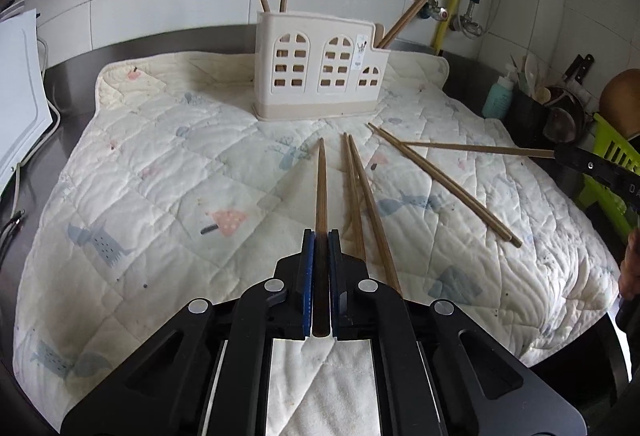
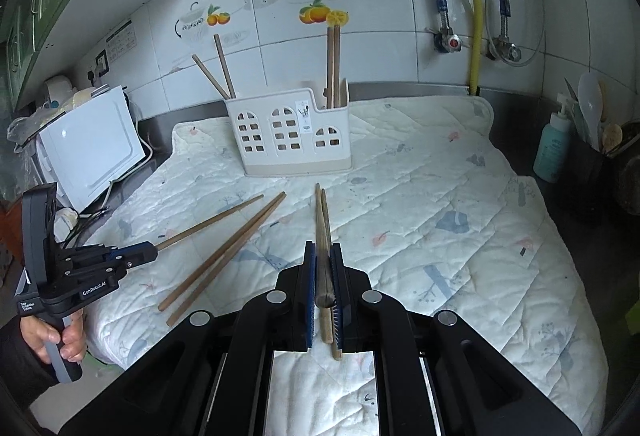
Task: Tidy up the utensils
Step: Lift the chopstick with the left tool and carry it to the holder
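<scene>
A cream house-shaped utensil holder stands at the back of the quilted mat, with chopsticks upright in its left and right compartments. My left gripper is shut on one wooden chopstick, held just above the mat and pointing at the holder; it also shows in the right wrist view. My right gripper is shut on another chopstick, seen at the right edge of the left wrist view. A loose chopstick pair and a second pair lie on the mat.
The quilted mat covers a steel counter. A white appliance stands at the left. A teal pump bottle and a dark utensil pot stand at the right. Tiled wall and pipes are behind.
</scene>
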The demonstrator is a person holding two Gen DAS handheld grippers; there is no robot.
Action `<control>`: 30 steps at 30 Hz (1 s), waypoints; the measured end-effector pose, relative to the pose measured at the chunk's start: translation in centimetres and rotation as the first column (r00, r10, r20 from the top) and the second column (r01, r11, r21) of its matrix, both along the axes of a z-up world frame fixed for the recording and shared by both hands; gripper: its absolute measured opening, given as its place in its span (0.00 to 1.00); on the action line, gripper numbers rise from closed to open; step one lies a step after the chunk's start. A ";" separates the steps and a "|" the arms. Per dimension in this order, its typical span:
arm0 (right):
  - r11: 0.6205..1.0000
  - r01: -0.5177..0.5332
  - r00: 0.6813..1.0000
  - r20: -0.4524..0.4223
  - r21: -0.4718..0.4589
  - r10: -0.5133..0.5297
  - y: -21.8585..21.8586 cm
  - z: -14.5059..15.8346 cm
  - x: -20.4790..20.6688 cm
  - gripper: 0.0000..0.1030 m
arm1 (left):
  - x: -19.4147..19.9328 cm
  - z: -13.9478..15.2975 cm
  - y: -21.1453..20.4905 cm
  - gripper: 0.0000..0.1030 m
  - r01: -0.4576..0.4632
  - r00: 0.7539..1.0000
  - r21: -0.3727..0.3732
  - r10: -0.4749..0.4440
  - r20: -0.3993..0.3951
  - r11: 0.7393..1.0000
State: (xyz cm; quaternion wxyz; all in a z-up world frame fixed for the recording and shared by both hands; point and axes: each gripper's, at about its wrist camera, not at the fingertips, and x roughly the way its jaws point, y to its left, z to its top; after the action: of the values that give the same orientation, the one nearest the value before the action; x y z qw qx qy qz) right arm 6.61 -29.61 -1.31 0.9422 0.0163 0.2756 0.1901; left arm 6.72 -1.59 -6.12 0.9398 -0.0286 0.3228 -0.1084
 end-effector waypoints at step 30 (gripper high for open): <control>0.969 -0.131 0.977 0.139 -0.212 0.163 5.6 19.1 11.4 0.07 | 7.6 12.2 0.4 0.05 0.065 0.987 0.022 -0.068 0.146 0.998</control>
State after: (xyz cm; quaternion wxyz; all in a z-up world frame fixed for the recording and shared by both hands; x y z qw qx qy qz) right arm 18.00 -24.03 17.83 0.9408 -0.1145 0.2196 0.2313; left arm 14.29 -1.15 6.12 0.9570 -0.0016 0.2546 -0.1387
